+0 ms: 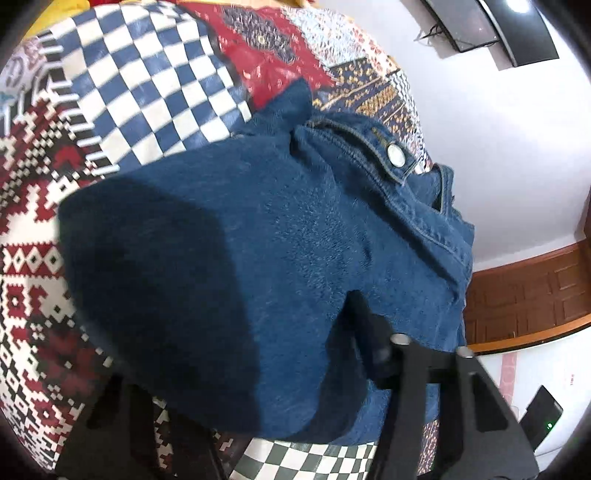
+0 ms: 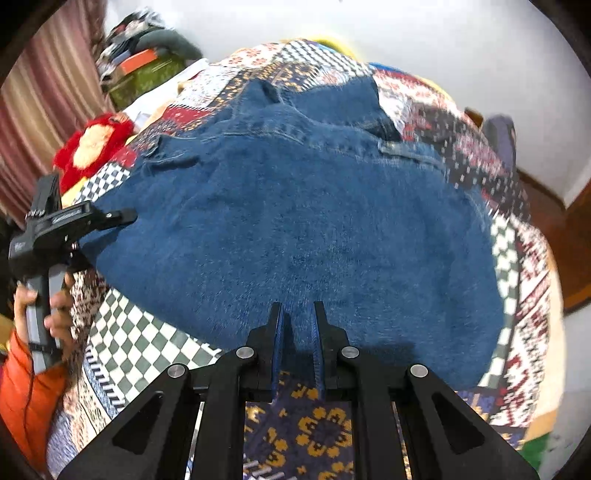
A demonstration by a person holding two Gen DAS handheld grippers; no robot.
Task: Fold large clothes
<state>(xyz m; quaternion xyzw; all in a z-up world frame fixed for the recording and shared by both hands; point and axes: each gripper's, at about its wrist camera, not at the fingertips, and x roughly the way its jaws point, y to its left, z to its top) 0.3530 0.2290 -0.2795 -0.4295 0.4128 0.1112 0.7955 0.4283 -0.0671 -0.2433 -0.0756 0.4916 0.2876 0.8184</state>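
A blue denim jacket (image 2: 303, 206) lies spread on a patchwork bedspread (image 2: 122, 332), with its collar at the far end. My right gripper (image 2: 298, 314) is shut on the jacket's near edge, with a fold of denim between its fingers. In the left wrist view the jacket (image 1: 258, 236) fills the middle, with a buttoned tab (image 1: 394, 152) at the right. My left gripper (image 1: 236, 354) is mostly hidden under the lifted denim; only its right finger (image 1: 373, 343) shows, against the cloth. It also shows in the right wrist view (image 2: 122, 218), at the jacket's left edge.
The bedspread (image 1: 147, 85) covers the whole bed. A red plush toy (image 2: 92, 144) and a pile of boxes and clothes (image 2: 144, 66) lie at the far left. White walls, a wooden baseboard (image 1: 528, 295) and a wall-mounted TV (image 1: 491, 26) surround the bed.
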